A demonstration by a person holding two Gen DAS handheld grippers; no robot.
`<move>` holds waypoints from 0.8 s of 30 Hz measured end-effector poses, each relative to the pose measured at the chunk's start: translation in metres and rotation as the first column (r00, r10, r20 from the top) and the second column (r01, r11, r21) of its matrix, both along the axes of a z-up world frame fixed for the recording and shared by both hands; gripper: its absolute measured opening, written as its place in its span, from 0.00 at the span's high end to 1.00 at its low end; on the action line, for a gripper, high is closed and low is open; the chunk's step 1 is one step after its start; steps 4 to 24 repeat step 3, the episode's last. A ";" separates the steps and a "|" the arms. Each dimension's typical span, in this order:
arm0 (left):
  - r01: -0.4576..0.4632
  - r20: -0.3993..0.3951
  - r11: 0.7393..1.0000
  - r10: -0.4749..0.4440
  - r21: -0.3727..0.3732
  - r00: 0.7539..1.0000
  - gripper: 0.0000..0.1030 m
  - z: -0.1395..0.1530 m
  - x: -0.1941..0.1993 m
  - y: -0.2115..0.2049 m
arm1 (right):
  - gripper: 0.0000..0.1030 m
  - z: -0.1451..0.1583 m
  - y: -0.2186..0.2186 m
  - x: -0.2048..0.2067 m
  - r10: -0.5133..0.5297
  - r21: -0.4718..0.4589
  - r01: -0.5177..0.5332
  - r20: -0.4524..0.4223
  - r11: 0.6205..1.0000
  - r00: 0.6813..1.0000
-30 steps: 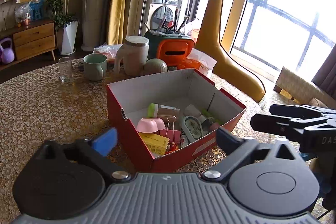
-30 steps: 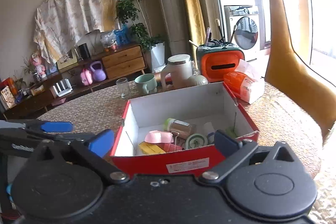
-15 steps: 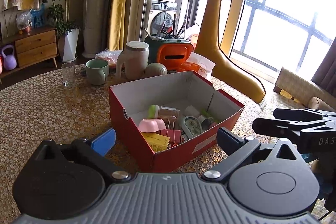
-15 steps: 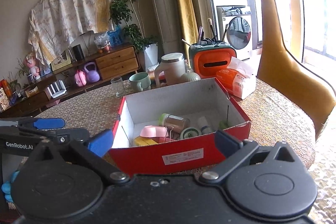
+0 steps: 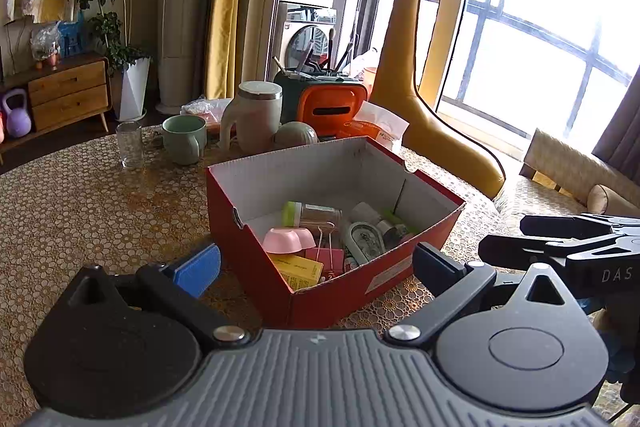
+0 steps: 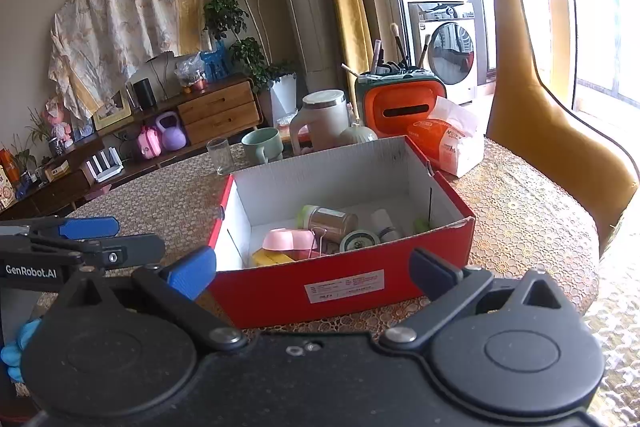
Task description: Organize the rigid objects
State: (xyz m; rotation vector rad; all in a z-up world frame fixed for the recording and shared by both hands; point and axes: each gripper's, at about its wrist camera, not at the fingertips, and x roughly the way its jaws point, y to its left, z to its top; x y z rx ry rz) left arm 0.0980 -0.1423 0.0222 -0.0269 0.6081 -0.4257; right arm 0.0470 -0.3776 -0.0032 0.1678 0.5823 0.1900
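Observation:
A red cardboard box [image 5: 392, 279] [image 6: 344, 291] with a white inside stands on the round table. In it lie a pink bowl [image 5: 286, 241] [image 6: 288, 241], a green-capped jar [image 5: 316, 215] [image 6: 328, 221], a yellow packet [image 5: 298, 269], binder clips and other small items. My left gripper [image 5: 316, 267] is open and empty, just short of the box's near corner. My right gripper [image 6: 312, 269] is open and empty, in front of the box's long red side. Each gripper shows at the edge of the other's view.
Behind the box stand a glass [image 5: 129, 145], a green mug [image 5: 184, 139], a beige lidded jug [image 5: 256, 115], an orange holder with brushes [image 5: 332, 105] and a tissue pack [image 6: 448, 143]. A yellow giraffe figure [image 5: 404, 47] stands past the table's far right edge.
Both grippers have drawn back a little from the box and risen slightly. Both stay open and empty. Nothing in the box has moved.

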 end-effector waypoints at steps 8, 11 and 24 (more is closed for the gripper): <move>-0.008 -0.011 1.000 0.008 -0.006 1.000 0.00 -0.001 0.001 0.003 | 0.00 -0.001 0.002 0.001 0.004 -0.001 -0.004 -0.003 1.000 1.000; -0.008 -0.011 1.000 0.008 -0.006 1.000 0.00 -0.001 0.001 0.003 | 0.00 -0.001 0.002 0.001 0.004 -0.001 -0.004 -0.003 1.000 1.000; -0.008 -0.011 1.000 0.008 -0.006 1.000 0.00 -0.001 0.001 0.003 | 0.00 -0.001 0.002 0.001 0.004 -0.001 -0.004 -0.003 1.000 1.000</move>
